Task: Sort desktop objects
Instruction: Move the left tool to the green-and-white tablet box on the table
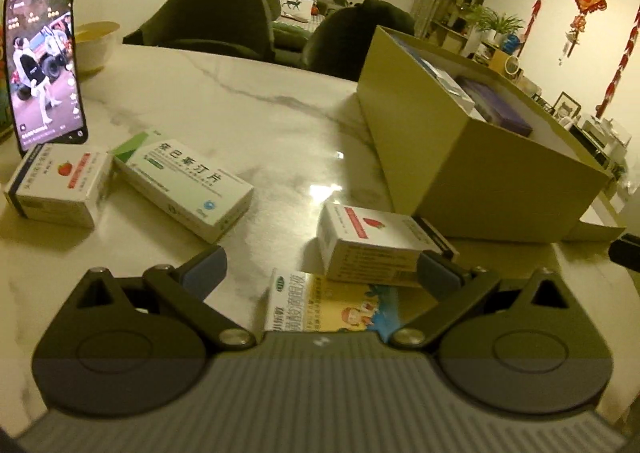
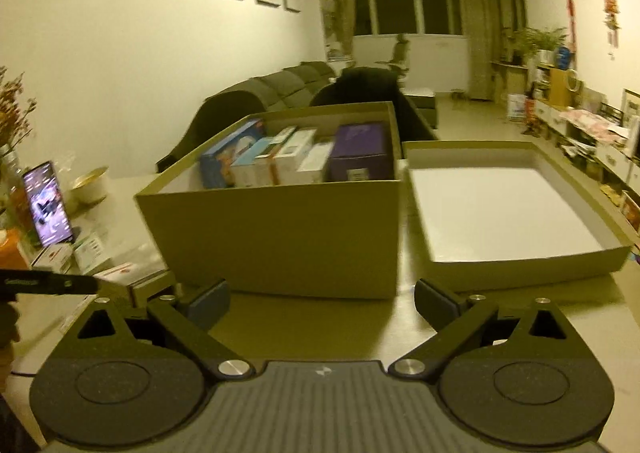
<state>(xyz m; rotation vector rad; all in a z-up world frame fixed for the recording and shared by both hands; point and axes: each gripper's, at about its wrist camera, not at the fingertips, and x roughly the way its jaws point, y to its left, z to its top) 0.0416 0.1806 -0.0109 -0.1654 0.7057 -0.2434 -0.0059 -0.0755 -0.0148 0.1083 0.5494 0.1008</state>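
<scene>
Left gripper [image 1: 320, 269] hangs spread wide; the strawberry-marked medicine carton [image 1: 376, 245] lies between its fingers, touching the right pad. Light, stiff cardboard, best pinched across its long sides. Right gripper [image 2: 322, 299] gapes empty.

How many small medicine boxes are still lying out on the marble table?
4: a strawberry-marked white box by the phone, a long green-and-white box beside it, another strawberry box near the left claw, lying on a yellow cartoon box. Others may be hidden.
</scene>
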